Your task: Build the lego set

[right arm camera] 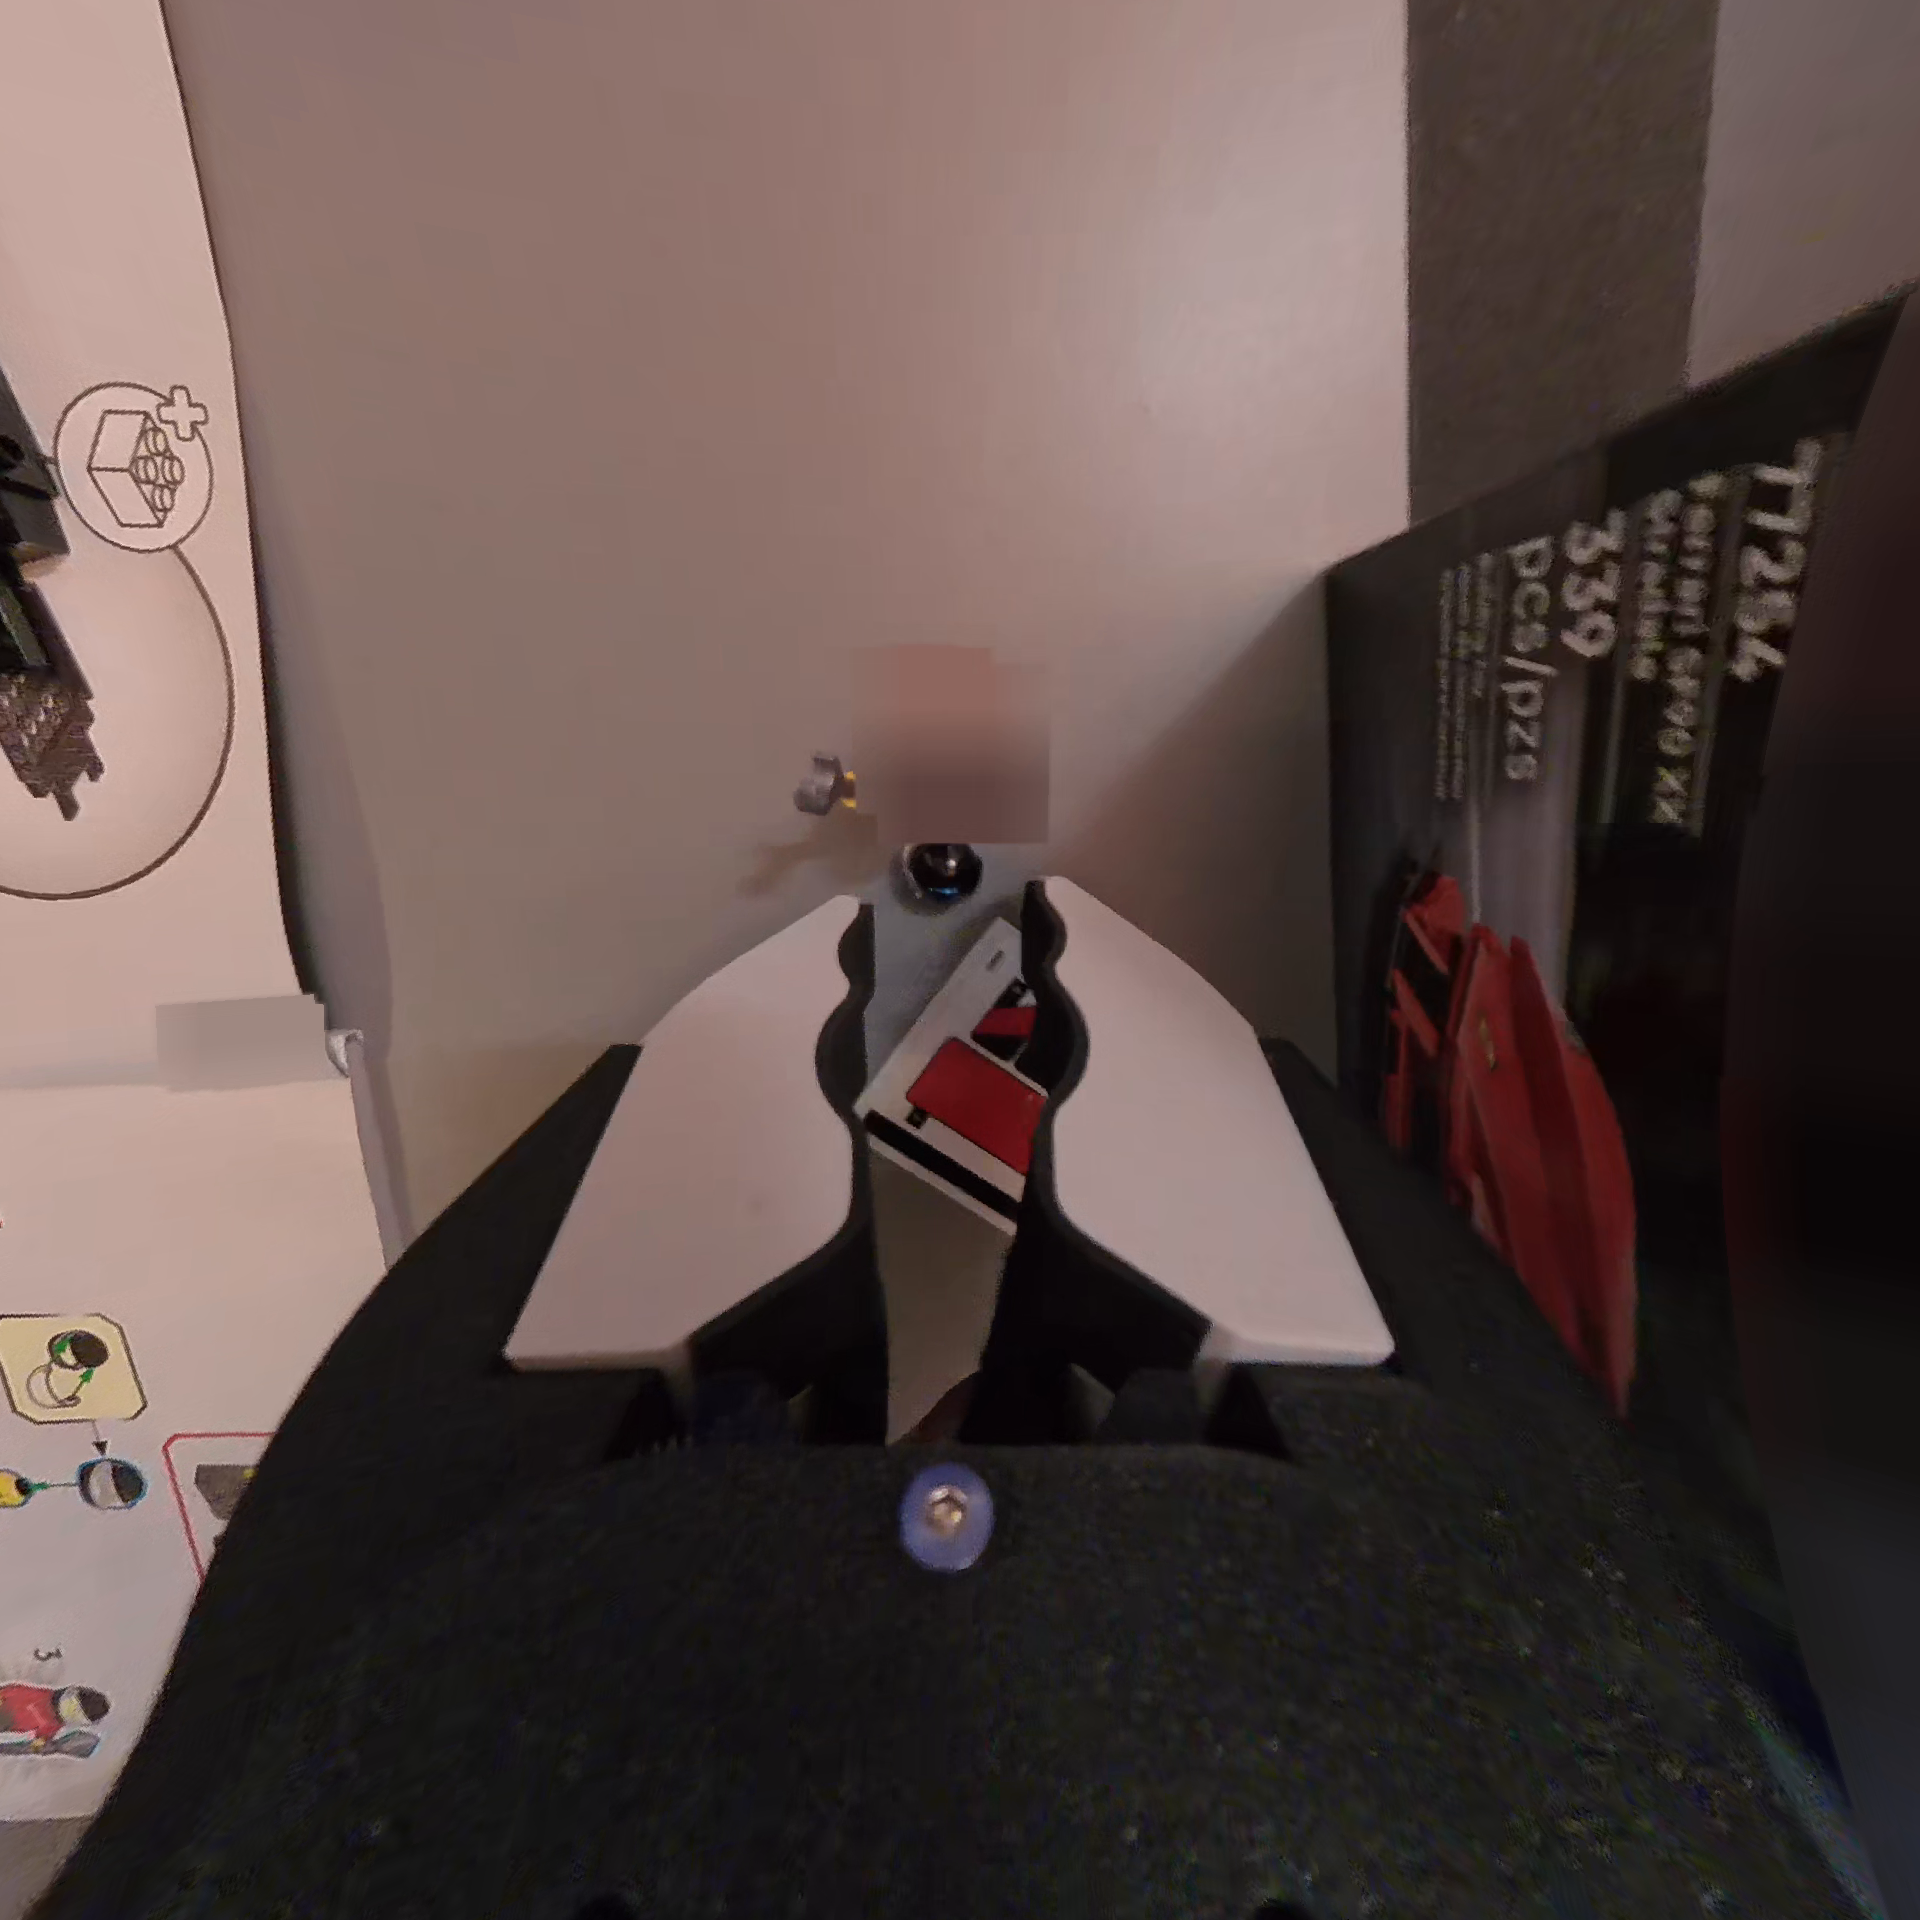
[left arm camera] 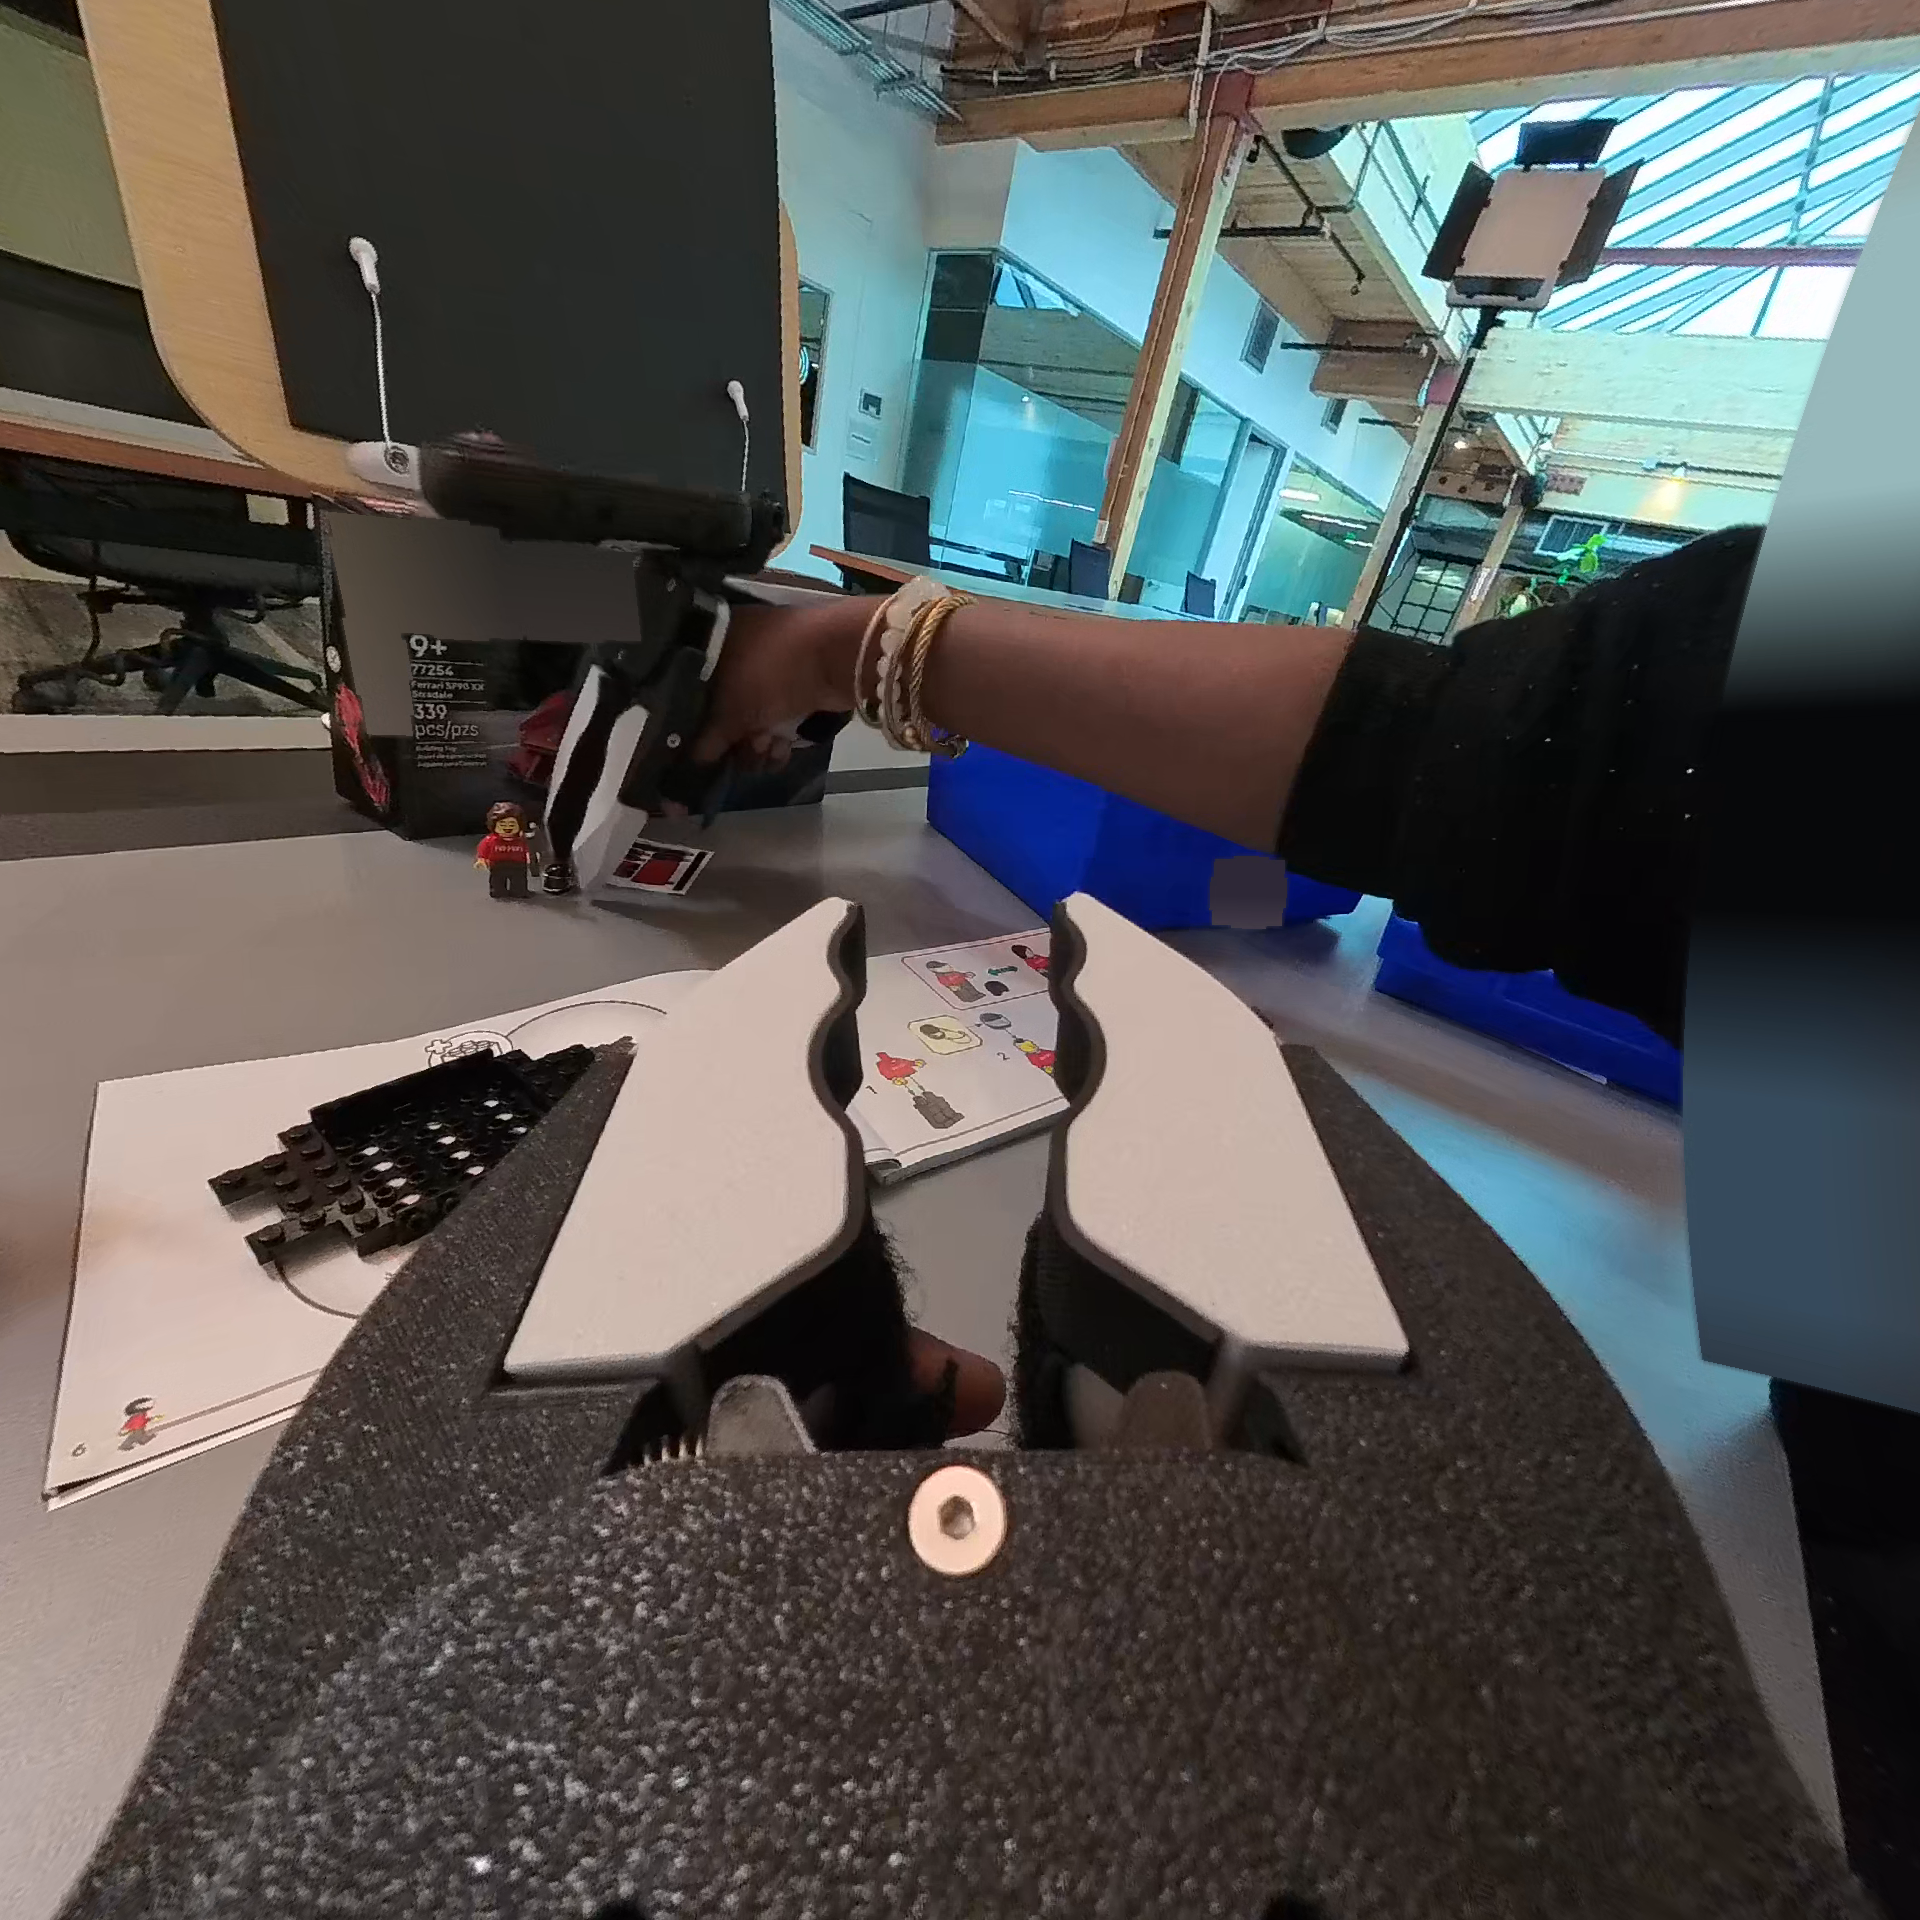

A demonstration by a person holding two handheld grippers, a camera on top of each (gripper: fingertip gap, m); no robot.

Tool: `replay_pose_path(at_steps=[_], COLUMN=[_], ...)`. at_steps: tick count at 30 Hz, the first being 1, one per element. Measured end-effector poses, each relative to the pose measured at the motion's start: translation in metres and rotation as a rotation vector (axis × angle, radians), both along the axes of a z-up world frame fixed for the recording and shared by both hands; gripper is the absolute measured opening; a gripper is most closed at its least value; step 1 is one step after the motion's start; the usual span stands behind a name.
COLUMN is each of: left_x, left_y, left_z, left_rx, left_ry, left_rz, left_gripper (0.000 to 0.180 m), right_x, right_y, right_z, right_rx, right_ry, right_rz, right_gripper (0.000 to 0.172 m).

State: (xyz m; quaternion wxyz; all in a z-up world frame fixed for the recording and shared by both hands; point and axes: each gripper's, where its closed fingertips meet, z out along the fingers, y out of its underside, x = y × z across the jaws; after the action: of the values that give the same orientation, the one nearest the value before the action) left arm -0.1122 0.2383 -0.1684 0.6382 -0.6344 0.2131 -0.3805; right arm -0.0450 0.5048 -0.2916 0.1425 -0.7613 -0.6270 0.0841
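Right tool (right arm camera: 948, 894) spread, poised just above small black helmet (right arm camera: 940, 868): light, stiff, glossy, probably slippery; best pinched across its rounded sides. Left tool (left arm camera: 958, 920) spread, bare, over booklet (left arm camera: 966, 1039).

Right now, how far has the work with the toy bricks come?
Done: the minifigure stands assembled, hair on; a black plate lies on the booklet. In hand: nothing; both grippers are open, the right gripper tipped at the small black helmet beside the figure, the left gripper over the booklet. Remaining: helmet and sticker sheet lie loose.

Printed text on black box (left arm camera: 447, 707) and booklet (left arm camera: 966, 1049); not transcribed.
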Motion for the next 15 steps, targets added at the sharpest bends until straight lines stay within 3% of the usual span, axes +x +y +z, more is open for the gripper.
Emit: replay_pose_path(at_steps=[1,6,12,15], left_x=[0.0,0.001,0.004,0.006], left_y=[0.0,0.0,-0.002,-0.003], left_z=[0.0,-0.001,0.0,0.001], left_rx=[0.0,-0.001,0.005,0.02], left_ry=[0.001,0.001,0.002,0.014], left_rz=[0.002,-0.002,-0.012,-0.009], left_gripper=[0.033,0.033,0.032,0.031], right_x=[0.003,0.034,0.049,0.052], right_y=[0.002,0.014,0.008,0.0], right_z=[0.003,0.017,-0.004,-0.006], right_rx=[0.009,0.065,0.061,0.004], right_ry=[0.004,0.014,0.095,0.215], right_rz=[-0.015,-0.262,-0.367,-0.509], right_gripper=[0.027,0.027,0.025,0.026])
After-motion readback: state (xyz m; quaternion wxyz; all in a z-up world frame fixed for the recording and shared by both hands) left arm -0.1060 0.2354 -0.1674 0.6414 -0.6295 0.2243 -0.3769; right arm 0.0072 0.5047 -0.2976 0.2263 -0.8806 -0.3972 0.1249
